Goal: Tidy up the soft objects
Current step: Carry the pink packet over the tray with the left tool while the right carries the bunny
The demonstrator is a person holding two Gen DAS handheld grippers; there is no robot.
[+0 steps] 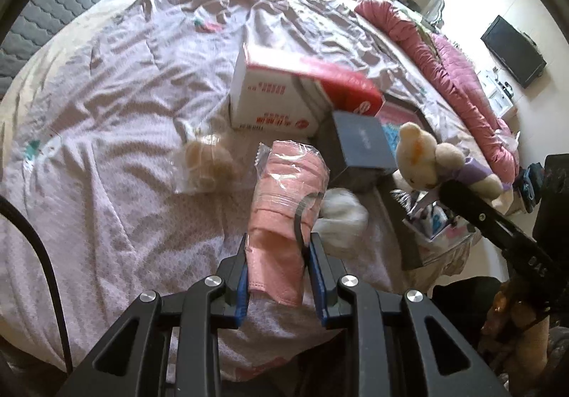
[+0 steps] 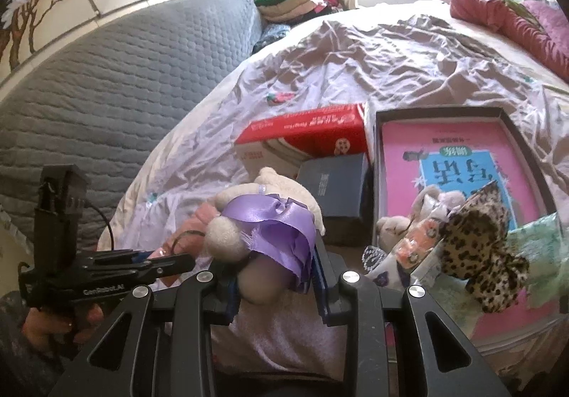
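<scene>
My left gripper [image 1: 279, 247] is shut on a pink cloth in a clear plastic bag [image 1: 284, 194], lifted off the lilac bedsheet [image 1: 106, 148]. My right gripper [image 2: 274, 261] is shut on a cream teddy bear with a purple ribbon dress [image 2: 270, 219]; the same teddy bear [image 1: 426, 158] shows at the right of the left wrist view, and the left gripper [image 2: 167, 263] with its pink bag appears at the left of the right wrist view. A beige plush in a plastic bag [image 1: 206, 162] and a white fluffy item [image 1: 341, 219] lie on the bed.
A red-and-white carton [image 1: 284, 91] and a dark blue box [image 1: 362, 148] stand mid-bed. A shallow dark tray [image 2: 384, 119] with a pink book holds a leopard-print bow [image 2: 476, 254] and small plush items [image 2: 419, 215]. A pink quilt [image 1: 444, 52] lies along the far side; a grey quilted headboard [image 2: 106, 94] is left.
</scene>
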